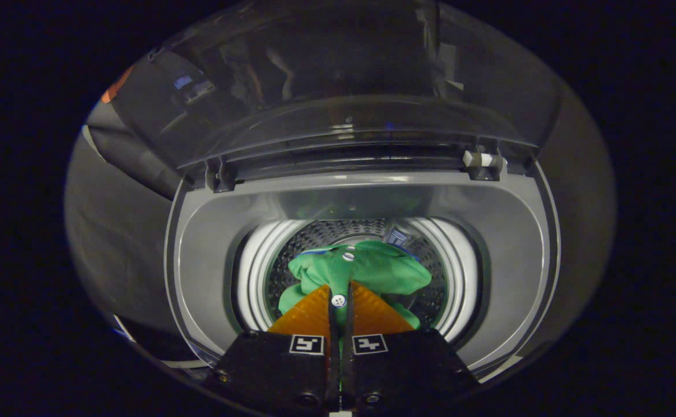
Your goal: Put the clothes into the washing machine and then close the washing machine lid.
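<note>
A green garment (pixel 372 269) with white buttons hangs bunched inside the washing machine's perforated drum (pixel 314 237). My gripper (pixel 340 292) is shut on the green garment, both fingers pressed together on a fold of the cloth with a button showing right between the tips. The gripper sits over the drum's mouth, with the cloth just ahead of the fingers and below the white ring (pixel 251 272) of the opening. The transparent lid (pixel 338 75) stands raised behind the opening, held on two hinges.
The grey top panel (pixel 210 243) of the washing machine surrounds the drum opening. A left hinge (pixel 220 175) and a right hinge (pixel 484 160) hold the lid at the back. Dark cloth walls lie beyond the machine on both sides.
</note>
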Motion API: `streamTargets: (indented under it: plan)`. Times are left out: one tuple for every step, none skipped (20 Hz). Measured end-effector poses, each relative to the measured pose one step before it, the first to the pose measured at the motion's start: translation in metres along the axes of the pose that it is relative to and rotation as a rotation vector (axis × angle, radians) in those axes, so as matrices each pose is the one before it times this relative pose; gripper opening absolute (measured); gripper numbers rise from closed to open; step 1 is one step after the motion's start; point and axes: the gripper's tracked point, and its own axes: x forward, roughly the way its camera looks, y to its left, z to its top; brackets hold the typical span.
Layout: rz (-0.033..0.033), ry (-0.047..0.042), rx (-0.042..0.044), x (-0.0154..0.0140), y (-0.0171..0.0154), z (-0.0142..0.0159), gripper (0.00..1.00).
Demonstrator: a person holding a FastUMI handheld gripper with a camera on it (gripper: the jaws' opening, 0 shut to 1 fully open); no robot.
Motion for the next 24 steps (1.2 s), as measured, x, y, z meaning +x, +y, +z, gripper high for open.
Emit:
streamTargets:
  plan:
    - [-0.00158, -0.00629, -0.00204, -0.00024, 0.00009, 0.00095, 0.05]
    - [0.00232, -0.00792, -0.00268, -0.00037, 0.00024, 0.00132, 0.05]
    - [0.01555, 0.0062, -0.00234, 0.00028, 0.00122, -0.00148, 0.05]
    - [0.00808, 0.02239, -0.00071, 0.00037, -0.00179, -0.00384, 0.06]
    - [-0.00581, 0.01275, 0.00148, 0.00205, -0.00112, -0.00199, 0.18]
    - [-0.02016, -0.01877, -0.00139, -0.00094, -0.00059, 0.00295, 0.31]
    - [-0.02593, -0.02568, -0.00759, -0.00242, -0.00338, 0.00682, 0.44]
    - [-0.00569, -0.0101, -0.01211, -0.00255, -0.00202, 0.00157, 0.57]
    - [0.00613, 0.00187, -0.01301, -0.00309, 0.00018, -0.00056, 0.69]
    - [-0.00073, -0.00334, -0.01028, -0.00661, -0.00115, 0.00056, 0.82]
    - [0.00094, -0.01203, -0.00453, -0.00469, 0.00159, 0.0028, 0.81]
    - [0.00173, -0.0103, -0.00283, 0.00034, 0.00187, 0.00074, 0.81]
    - [0.00806, -0.00814, -0.00272, -0.00368, 0.0021, 0.0008, 0.81]
    - [0.00528, -0.00853, -0.00549, -0.00468, 0.0012, 0.00165, 0.81]
    - [-0.00058, -0.00926, -0.01115, -0.00455, -0.00051, 0.00095, 0.81]
    - [-0.00089, -0.01069, -0.01131, -0.00378, -0.00051, 0.00071, 0.81]
    - [-0.00079, -0.01048, -0.00711, -0.00569, -0.00098, 0.00154, 0.81]
    - [0.005, -0.00877, -0.00149, -0.00768, -0.00027, 0.00166, 0.81]
    - [0.00836, -0.00969, 0.00136, -0.00711, 0.00067, 0.00258, 0.81]
    - [0.00342, -0.01336, -0.00002, -0.0094, -0.00081, 0.00391, 0.81]
    - [-0.00218, -0.01284, 0.00004, -0.00982, -0.00152, 0.00457, 0.81]
    - [0.00873, -0.0171, 0.00225, -0.01114, 0.00224, 0.0062, 0.81]
    - [0.01269, -0.02275, 0.00103, -0.01266, 0.0037, 0.00823, 0.8]
    - [0.01676, -0.02914, -0.0025, -0.01375, 0.00505, 0.00985, 0.8]
